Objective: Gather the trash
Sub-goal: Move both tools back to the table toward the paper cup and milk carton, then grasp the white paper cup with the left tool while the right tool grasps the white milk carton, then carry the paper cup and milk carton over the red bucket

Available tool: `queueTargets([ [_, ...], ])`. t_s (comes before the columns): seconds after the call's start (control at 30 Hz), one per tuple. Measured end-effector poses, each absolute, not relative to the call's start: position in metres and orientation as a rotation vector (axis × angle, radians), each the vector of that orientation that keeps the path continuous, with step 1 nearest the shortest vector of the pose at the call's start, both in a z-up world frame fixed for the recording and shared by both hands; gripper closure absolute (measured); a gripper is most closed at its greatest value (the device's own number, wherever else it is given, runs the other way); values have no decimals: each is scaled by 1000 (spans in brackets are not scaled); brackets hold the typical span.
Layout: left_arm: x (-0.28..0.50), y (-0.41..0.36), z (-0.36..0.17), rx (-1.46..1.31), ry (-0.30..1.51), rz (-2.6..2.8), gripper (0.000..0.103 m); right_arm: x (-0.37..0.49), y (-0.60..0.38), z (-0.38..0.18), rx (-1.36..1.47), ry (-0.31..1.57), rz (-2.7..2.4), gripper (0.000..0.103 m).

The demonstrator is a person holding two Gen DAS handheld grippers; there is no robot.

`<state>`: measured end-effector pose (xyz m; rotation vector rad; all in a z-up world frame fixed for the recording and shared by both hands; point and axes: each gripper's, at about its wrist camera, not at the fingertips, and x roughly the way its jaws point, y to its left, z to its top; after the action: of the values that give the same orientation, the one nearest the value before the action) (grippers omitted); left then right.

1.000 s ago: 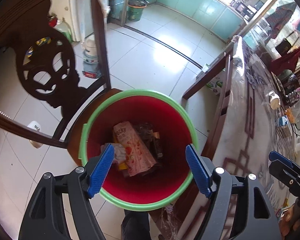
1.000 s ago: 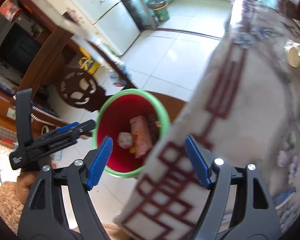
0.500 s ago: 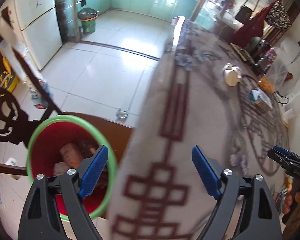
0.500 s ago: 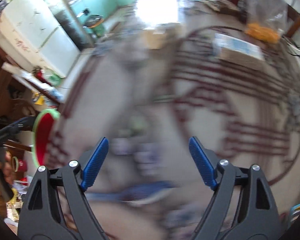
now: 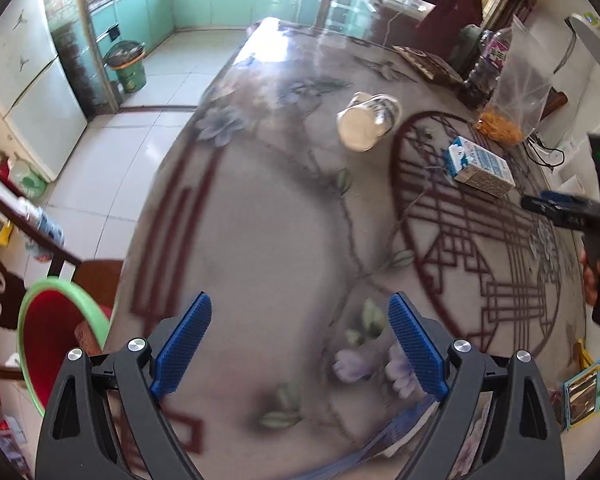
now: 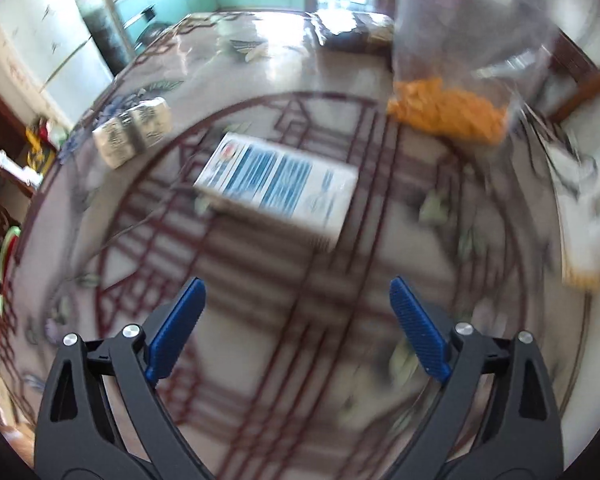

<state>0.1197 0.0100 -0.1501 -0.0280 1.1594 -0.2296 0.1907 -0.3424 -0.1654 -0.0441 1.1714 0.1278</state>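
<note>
The blue-and-white carton (image 6: 278, 184) lies flat on the glossy patterned table (image 5: 268, 240), ahead of the right gripper (image 6: 298, 330), whose ribbed blue pads are spread with nothing between them; its print is too blurred to read. The left gripper (image 5: 300, 346) is likewise spread and empty. Only the left wrist view shows the red bin (image 5: 58, 320) with its green rim beside the table, and the toppled white cup (image 5: 366, 122) near the carton.

Gripper: right gripper (image 6: 296, 324), jaws wide apart, empty, above the table (image 6: 260, 340)
Carton: blue-and-white carton (image 6: 278, 184), flat, ahead of gripper
Bag: clear bag of orange snacks (image 6: 448, 112), beyond carton, right
</note>
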Motion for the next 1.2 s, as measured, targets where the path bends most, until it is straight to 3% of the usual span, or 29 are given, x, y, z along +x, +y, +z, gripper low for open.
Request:
queueTargets([
  [0.3, 202, -62, -148, 125, 1121, -267, 17, 264, -318, -197, -295, 1225, 337, 10],
  [0.37, 225, -78, -154, 153, 1127, -264, 17, 269, -318, -201, -252, 1242, 374, 19],
  [0.43, 243, -90, -159, 169, 1128, -269, 17, 269, -316, -203, -233, 1245, 383, 37],
  [0.67, 297, -126, -181, 237, 1145, -295, 17, 232, -329, -189, 51, 1153, 360, 43],
  [0.73, 306, -131, -189, 241, 1160, -288, 21, 215, -337, -184, 155, 1126, 323, 44],
  [0.8, 312, -133, -201, 243, 1201, -265, 51, 198, -342, -181, 254, 1115, 289, 45],
  [1.2, 237, -93, -173, 141, 1173, -316, 56, 105, -323, -186, 518, 1137, 203, 45],
])
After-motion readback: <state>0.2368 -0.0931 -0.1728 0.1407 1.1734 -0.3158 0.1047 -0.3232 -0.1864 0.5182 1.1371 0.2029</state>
